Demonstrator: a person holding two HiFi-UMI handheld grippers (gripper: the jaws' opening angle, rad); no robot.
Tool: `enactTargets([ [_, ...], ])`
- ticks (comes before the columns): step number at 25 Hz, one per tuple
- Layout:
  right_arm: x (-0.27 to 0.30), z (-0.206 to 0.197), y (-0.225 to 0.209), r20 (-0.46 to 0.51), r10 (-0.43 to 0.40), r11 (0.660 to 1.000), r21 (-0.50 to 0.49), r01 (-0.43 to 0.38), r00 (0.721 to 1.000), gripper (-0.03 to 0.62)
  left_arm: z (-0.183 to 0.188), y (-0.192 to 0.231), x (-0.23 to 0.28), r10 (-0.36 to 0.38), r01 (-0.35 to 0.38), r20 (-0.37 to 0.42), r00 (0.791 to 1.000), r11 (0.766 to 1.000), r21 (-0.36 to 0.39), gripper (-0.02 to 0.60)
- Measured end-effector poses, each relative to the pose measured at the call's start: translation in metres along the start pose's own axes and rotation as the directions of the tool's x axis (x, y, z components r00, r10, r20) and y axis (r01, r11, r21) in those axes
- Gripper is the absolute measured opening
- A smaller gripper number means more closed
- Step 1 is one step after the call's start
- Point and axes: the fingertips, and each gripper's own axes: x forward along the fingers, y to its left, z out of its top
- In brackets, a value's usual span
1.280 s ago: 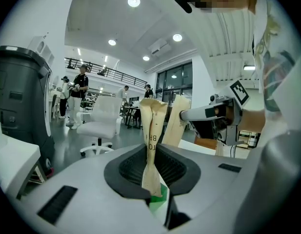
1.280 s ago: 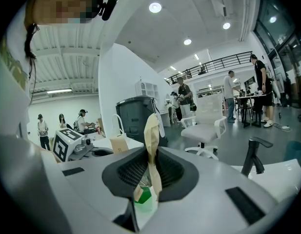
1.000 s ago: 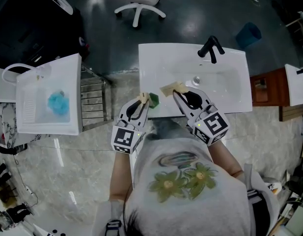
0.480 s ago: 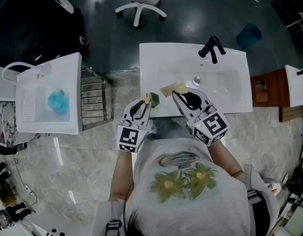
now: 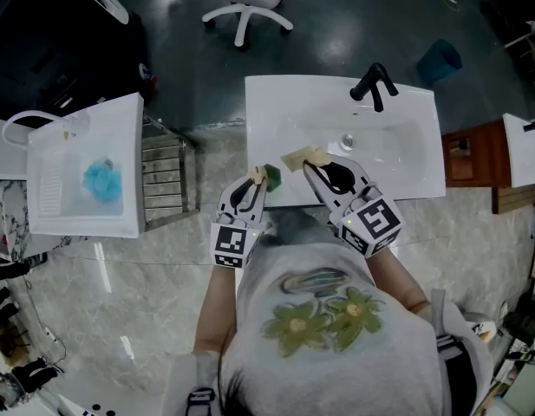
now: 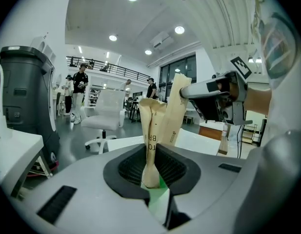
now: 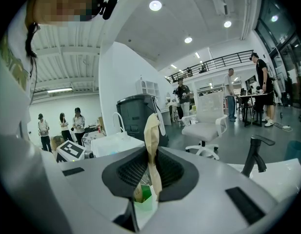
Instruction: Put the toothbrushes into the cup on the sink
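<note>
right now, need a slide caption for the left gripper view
Left gripper clamps a paper toothbrush packet upright; the right gripper holds a second packet beyond it.

What seems a cup (image 5: 272,178) sits front-left on the sink (image 5: 397,159), faucet (image 5: 372,85) behind

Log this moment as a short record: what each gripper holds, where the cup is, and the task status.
left gripper: jaws shut on a paper-wrapped toothbrush
right gripper: jaws shut on a second wrapped toothbrush
cup: green, at the sink's front edge
sink: white, black faucet
status: both toothbrushes gripped, none released
</note>
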Motion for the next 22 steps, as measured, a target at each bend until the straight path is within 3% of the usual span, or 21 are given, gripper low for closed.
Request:
enactTargets([
  [6,0.002,-0.003,-0.001,-0.011,-0.001,1.0,-0.001,0.001,1.0,0.075,-0.01,-0.001,0.004,-0.002,0.003,-0.019,1.0,1.0,0.017,0.046],
  [17,0.004,-0.005,0.0,-0.013,0.012,1.0,-0.008,-0.012,1.0,0.074,-0.027,-0.005,0.007,-0.021,0.019,-0.057,0.998,1.0,-0.024,0.069],
  [22,0.002,-0.005,-0.001,-0.014,0.014,1.0,-0.01,-0.014,1.0,0.074,-0.022,-0.006,0.009,-0.024,0.023,-0.046,0.999,0.999,-0.025,0.116],
])
